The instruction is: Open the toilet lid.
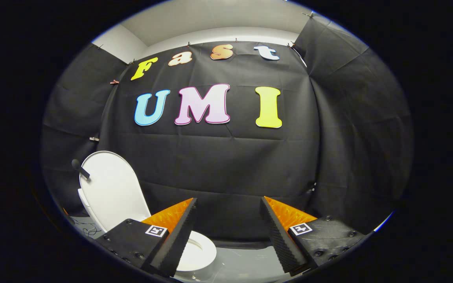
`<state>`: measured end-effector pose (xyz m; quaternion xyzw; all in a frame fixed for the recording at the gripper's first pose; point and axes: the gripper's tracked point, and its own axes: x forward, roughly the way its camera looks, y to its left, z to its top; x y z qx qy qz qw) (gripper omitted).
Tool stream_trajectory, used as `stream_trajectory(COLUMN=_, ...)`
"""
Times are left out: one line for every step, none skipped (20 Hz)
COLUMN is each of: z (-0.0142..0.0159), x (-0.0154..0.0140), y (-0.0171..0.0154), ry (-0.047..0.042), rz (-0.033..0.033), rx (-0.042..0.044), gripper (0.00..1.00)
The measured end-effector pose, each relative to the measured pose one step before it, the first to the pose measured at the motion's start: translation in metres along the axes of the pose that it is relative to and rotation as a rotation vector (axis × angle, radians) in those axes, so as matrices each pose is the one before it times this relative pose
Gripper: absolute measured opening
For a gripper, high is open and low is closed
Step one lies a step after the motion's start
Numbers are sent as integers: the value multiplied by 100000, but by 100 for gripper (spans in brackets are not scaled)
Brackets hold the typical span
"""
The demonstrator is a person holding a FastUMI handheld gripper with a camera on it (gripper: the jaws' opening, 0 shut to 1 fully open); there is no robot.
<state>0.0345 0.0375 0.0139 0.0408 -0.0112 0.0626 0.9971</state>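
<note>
One view, looking along the fingers: the hand-held gripper (228, 232) is spread wide, holding nothing, with only black cloth wall (230, 165) between its fingers. The toilet lid (110, 188) stands upright, off beyond the left finger (179, 232), leaning back above the toilet seat (199, 251), which lies just past that finger's tip. The lid looks already raised. It appears to be stiff, smooth plastic, likely light but slippery on its glossy face; its thin rounded rim would be the surest place to pinch or push. A dark knob (80, 168) sticks out near its upper edge.
</note>
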Motion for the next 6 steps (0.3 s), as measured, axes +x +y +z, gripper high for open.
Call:
stream_trajectory(z=-41, x=90, y=116, ry=324, rz=377, rx=-119, gripper=97)
stream_trajectory(z=-131, x=-137, y=32, ry=232, rz=286, rx=-104, gripper=97)
stream_trajectory(z=62, x=-101, y=35, ry=-134, rz=14, rx=-229, gripper=97)
stream_trajectory(z=90, x=72, y=-5, ry=-241, rz=65, rx=-195, gripper=97)
stream_trajectory(z=69, x=-55, y=-44, ry=-232, rz=17, rx=-48, gripper=97)
stream_trajectory(z=13, x=58, y=-8, ry=-209, rz=-16, rx=87, gripper=97)
